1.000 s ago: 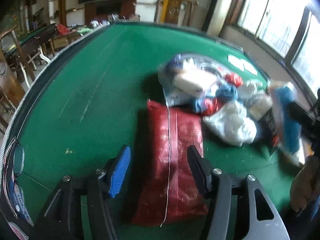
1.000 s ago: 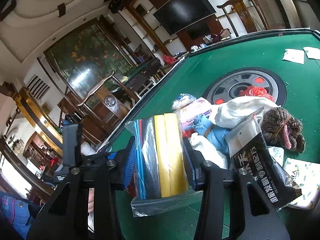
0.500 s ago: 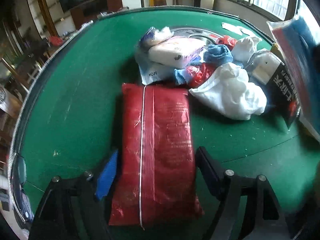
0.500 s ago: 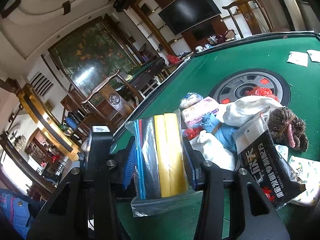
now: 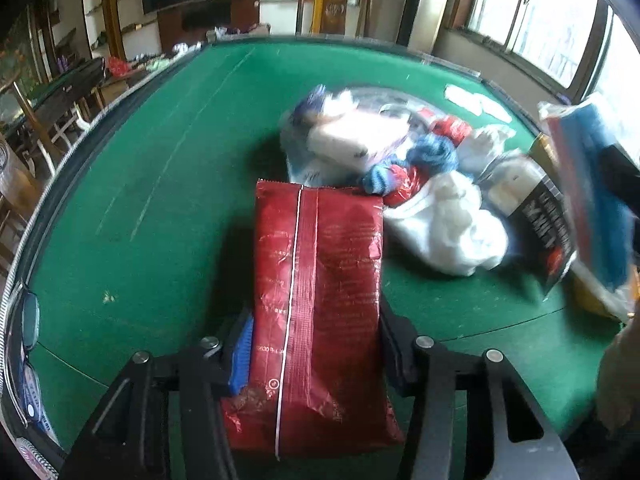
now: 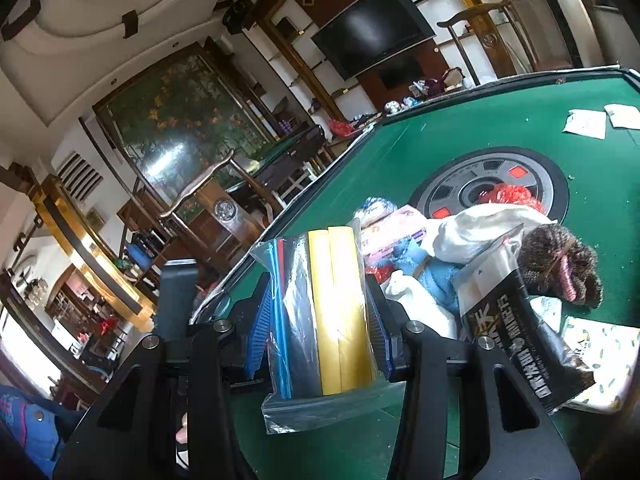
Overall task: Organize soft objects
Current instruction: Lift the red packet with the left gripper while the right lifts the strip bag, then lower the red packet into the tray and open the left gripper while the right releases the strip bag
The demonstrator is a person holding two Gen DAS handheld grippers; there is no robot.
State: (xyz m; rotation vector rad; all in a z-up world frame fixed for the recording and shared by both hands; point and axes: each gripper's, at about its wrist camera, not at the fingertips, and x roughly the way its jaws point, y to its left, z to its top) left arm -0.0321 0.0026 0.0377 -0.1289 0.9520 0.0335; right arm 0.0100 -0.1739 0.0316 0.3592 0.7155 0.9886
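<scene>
Left wrist view: left gripper (image 5: 316, 344) has just been closing, and its jaws now bracket the near half of a red foil pouch (image 5: 318, 304) that lies flat on the green felt tabletop (image 5: 168, 208). Pouch is rectangular, crinkled, glossy, with a white seam line down its length. The blue ribbed pad (image 5: 242, 354) sits against the pouch's left edge and the black finger against its right edge, so it reads as gripped. Beyond the pouch's far end is a loose pile: white cloth bundle (image 5: 448, 228), blue knit item (image 5: 434, 154), white pack in clear wrap (image 5: 348, 140), black printed pouch (image 5: 546, 232).

Right wrist view: right gripper (image 6: 318, 320) is clamped on a clear zip bag (image 6: 316, 320) holding flat folded sheets, yellow and dark, with a blue zip strip on its left side. Bag stands upright between the ribbed blue pads, raised above the tabletop. Pile lies to the right of it: black printed pouch, brown knit bundle (image 6: 560, 264), white cloth. Grey round disc (image 6: 540, 176) is set into the felt behind the pile.
</scene>
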